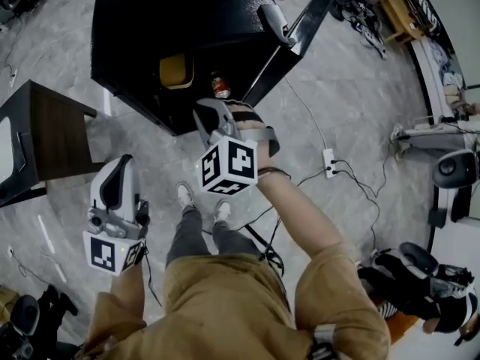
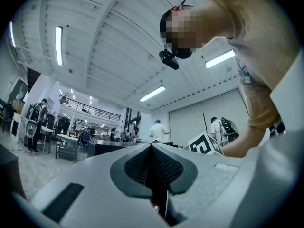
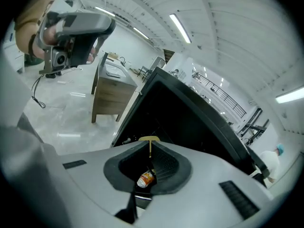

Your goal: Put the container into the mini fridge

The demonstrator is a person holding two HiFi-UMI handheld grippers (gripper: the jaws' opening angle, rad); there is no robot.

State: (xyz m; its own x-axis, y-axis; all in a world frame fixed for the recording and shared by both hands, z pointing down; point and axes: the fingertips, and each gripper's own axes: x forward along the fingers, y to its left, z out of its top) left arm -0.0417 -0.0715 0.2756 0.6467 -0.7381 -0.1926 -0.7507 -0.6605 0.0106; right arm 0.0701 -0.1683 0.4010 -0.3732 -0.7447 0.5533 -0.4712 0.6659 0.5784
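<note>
The black mini fridge [image 1: 142,28] stands on the floor with its door [image 1: 300,28] swung open to the right. Inside sit a yellow container [image 1: 176,72] and a small red can [image 1: 220,88]. My right gripper [image 1: 210,112] hovers just in front of the fridge opening, shut and holding nothing. In the right gripper view the yellow container [image 3: 150,139] and the can [image 3: 146,178] show past the closed right gripper [image 3: 151,159]. My left gripper [image 1: 120,165] hangs at the lower left, away from the fridge. The left gripper [image 2: 153,151] is shut and empty and points out into the room.
A dark wooden side table [image 1: 45,133] stands left of the fridge. A power strip [image 1: 328,163] and cables lie on the floor to the right. The person's feet [image 1: 185,195] are just in front of the fridge. Equipment crowds the right edge.
</note>
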